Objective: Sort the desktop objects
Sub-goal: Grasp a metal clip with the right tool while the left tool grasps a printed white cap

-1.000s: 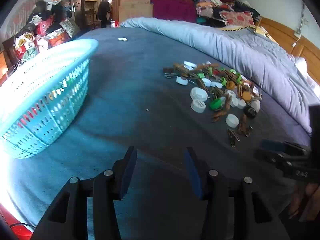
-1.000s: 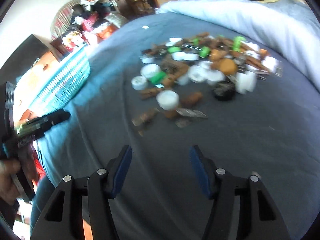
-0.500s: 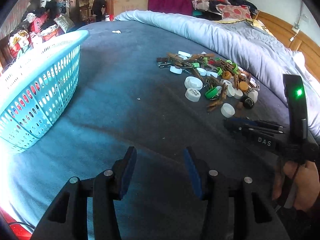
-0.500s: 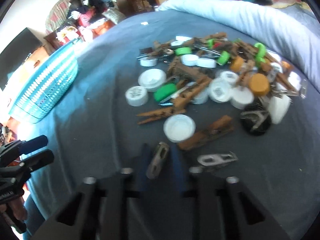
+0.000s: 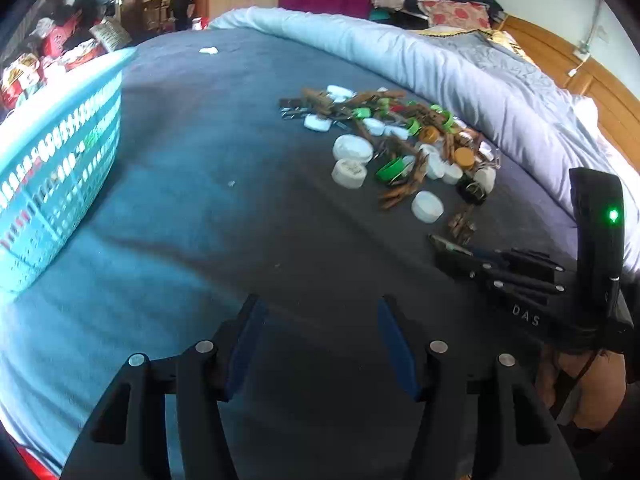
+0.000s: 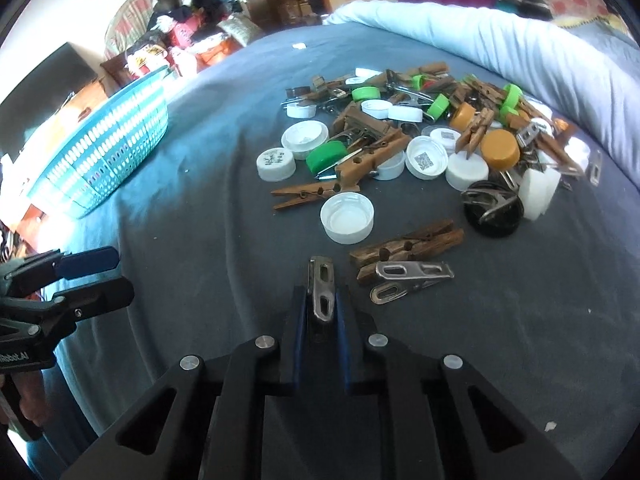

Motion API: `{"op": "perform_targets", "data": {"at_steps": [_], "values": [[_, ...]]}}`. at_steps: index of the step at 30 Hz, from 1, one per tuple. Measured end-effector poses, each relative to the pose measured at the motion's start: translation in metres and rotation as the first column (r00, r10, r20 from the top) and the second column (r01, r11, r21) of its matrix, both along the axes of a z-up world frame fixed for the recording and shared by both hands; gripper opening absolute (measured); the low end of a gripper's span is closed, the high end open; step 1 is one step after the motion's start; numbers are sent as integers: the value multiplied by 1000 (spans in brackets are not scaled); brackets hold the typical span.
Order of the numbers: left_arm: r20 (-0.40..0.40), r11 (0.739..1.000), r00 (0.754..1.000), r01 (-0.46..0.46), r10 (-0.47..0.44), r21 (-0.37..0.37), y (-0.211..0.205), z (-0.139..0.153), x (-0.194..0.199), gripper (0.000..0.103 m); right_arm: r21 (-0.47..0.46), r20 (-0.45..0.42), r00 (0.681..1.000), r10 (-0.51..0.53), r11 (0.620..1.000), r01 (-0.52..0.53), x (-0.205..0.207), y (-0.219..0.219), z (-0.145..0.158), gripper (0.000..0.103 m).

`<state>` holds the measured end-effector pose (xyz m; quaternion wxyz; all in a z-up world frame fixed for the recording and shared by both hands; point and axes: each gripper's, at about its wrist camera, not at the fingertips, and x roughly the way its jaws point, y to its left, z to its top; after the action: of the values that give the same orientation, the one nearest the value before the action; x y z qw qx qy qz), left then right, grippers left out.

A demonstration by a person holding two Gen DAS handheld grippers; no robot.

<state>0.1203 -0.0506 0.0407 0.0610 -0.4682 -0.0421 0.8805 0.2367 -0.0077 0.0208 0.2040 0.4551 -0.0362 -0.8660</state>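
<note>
Right gripper [image 6: 322, 312], a second ago wide apart above bare bedcover, now clamped on metal clip [image 6: 321, 293] at near edge of pile, brought in close to caps and pegs, left gripper [image 5: 318, 340] jaws opening wider, nothing between them

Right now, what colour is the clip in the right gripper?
Silvery bare metal clip, pinched in the right gripper; clearest in the right wrist view.

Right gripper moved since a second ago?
Yes. The right gripper advanced toward the pile of caps, and its jaws are now shut on a metal clip.
</note>
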Motion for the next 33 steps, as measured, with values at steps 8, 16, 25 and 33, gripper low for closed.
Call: {"op": "perform_targets", "data": {"at_steps": [8,16,25,33], "values": [[-30,984,986,159,-162,-82,26,7,-70,60,-91,7,998,-66,994,67,6,58,-9,12],[-33,983,990,132,-137,-127,43,-9,-128,60,-171,19,998,-65,983,68,3,64,-14,12],[-19,974,988,147,-152,-174,58,-31,-132,41,-218,29,998,-64,974,69,0,70,-17,12],[-83,973,986,128,-146,-193,67,-15,-119,30,-209,17,998,-67,975,69,2,69,-15,12]]}}
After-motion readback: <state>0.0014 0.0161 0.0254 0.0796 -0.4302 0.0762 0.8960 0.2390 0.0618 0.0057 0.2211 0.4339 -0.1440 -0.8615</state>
